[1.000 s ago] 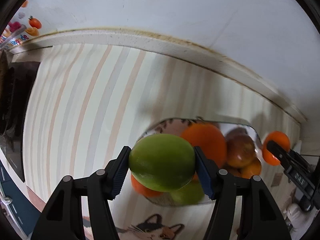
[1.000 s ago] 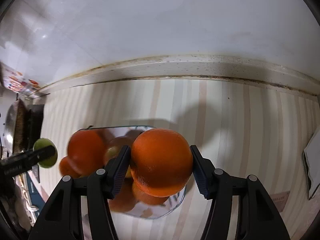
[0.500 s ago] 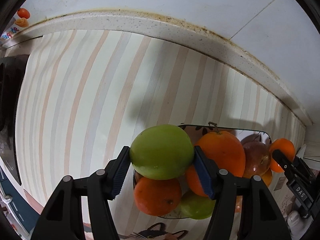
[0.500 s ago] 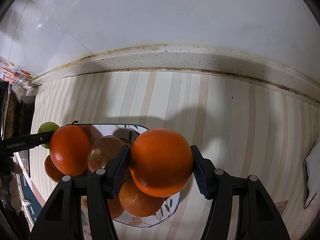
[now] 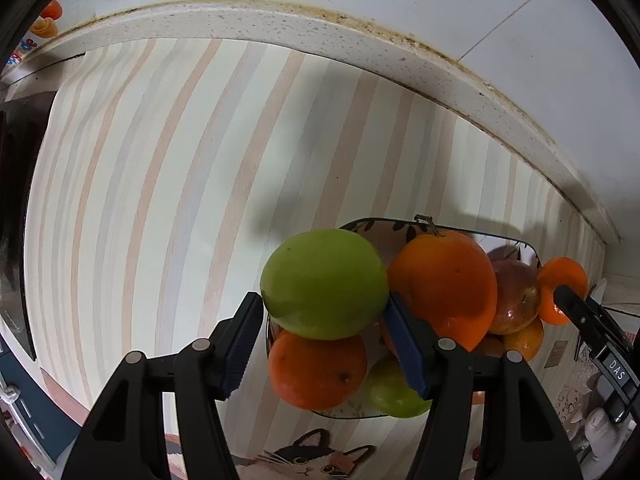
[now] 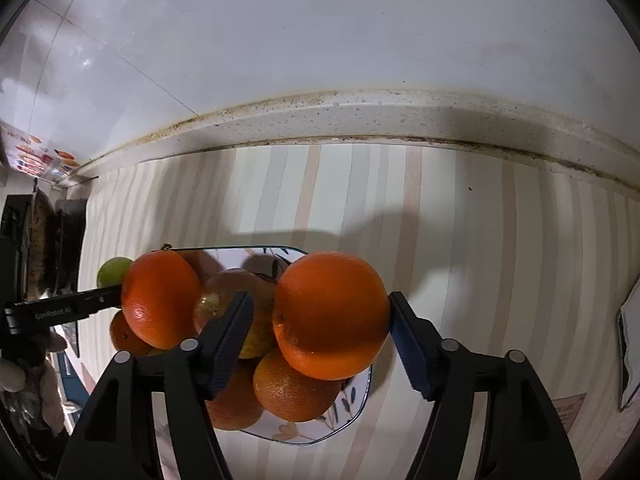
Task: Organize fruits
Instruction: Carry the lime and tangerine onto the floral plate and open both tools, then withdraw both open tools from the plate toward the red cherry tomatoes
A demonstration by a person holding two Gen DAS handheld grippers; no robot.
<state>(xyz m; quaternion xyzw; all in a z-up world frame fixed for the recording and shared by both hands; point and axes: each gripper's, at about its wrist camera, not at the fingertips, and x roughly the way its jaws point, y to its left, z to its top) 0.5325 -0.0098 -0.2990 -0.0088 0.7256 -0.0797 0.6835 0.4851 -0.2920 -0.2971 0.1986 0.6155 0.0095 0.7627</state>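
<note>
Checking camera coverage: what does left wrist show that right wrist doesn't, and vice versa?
Left wrist only: the cat picture at the near edge, and the green fruit in the plate.

Right wrist only: the white item at the far right of the counter, and the plate's flower pattern near its front rim.

Both: the plate piled with oranges, the left gripper shut on the green fruit, the right gripper shut on the orange, the striped counter, and the stove at the left.

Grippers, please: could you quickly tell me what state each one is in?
Left gripper: closed on the green apple.
Right gripper: closed on an orange.
</note>
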